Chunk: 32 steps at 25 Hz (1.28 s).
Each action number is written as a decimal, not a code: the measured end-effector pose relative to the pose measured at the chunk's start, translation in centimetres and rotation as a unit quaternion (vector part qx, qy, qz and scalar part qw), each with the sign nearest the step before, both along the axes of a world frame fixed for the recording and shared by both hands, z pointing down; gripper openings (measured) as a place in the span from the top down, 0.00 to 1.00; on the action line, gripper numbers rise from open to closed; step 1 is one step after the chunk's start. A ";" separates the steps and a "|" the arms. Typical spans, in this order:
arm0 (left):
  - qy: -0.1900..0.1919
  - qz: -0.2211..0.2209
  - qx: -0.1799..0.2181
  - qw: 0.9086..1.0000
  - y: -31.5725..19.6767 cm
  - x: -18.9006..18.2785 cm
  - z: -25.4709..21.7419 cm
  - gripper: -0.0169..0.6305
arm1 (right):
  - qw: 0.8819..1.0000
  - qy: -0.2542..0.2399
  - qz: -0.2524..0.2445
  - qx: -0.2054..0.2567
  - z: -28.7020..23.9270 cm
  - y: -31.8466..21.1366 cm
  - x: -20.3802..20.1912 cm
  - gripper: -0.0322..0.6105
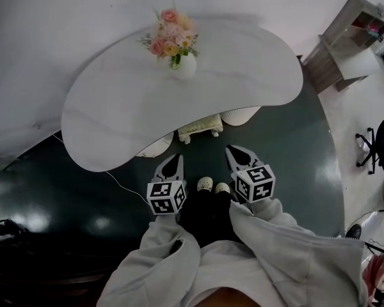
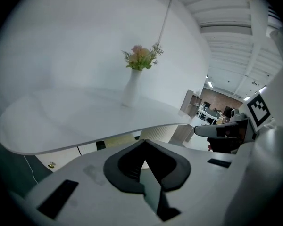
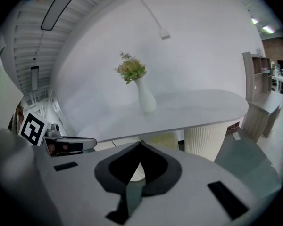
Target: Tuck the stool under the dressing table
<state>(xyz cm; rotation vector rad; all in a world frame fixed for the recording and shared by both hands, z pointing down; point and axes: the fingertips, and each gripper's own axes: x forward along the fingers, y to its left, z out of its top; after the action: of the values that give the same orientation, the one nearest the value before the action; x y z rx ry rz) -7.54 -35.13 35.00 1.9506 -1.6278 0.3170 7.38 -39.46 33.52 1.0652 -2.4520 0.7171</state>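
Observation:
The white dressing table [image 1: 115, 120] stands against the wall with a vase of flowers [image 1: 176, 43] on it. The cream stool [image 1: 200, 128] sits under the table's front edge, only its near side showing between the ribbed table legs [image 1: 240, 114]. My left gripper [image 1: 174, 157] and right gripper [image 1: 233, 149] hang side by side in front of the table, apart from the stool, both shut and empty. In the left gripper view the shut tips [image 2: 144, 141] point at the table's edge [image 2: 75, 121]. The right gripper view shows the shut tips [image 3: 140, 142] below the tabletop [image 3: 193, 107], with the stool [image 3: 161, 140] beyond.
The person's white shoes [image 1: 212, 185] stand on the dark green floor just behind the grippers. A thin cable [image 1: 125, 187] runs across the floor at the left. A wooden shelf unit [image 1: 345, 43] and an office chair [image 1: 377, 146] are at the right.

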 end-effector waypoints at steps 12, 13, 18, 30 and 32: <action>-0.011 0.016 0.090 0.996 -1.7 0.1 -8.6 0.95 | 0.996 -0.051 0.028 0.061 -9.7 -1.7 1.7 0.87; -0.017 0.016 0.104 0.994 -2.1 -0.1 -9.6 0.95 | 0.996 -0.054 0.030 0.070 -10.2 -2.0 1.9 0.87; -0.044 0.007 0.145 0.989 -3.0 -0.9 -12.0 0.95 | 0.991 -0.074 0.051 0.097 -11.7 -3.4 2.4 0.87; -0.066 0.002 0.142 0.988 -3.1 -1.2 -11.5 0.95 | 0.988 -0.055 0.080 0.116 -11.6 -4.5 3.5 0.87; -0.069 0.005 0.141 0.988 -3.3 -1.2 -11.3 0.95 | 0.989 -0.053 0.080 0.113 -11.4 -4.6 3.3 0.87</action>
<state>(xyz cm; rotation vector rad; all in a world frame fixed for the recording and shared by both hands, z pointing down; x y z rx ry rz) -8.73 -38.39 23.68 2.1881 -1.8361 0.2400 10.70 -44.04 22.16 1.3539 -2.6083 0.5634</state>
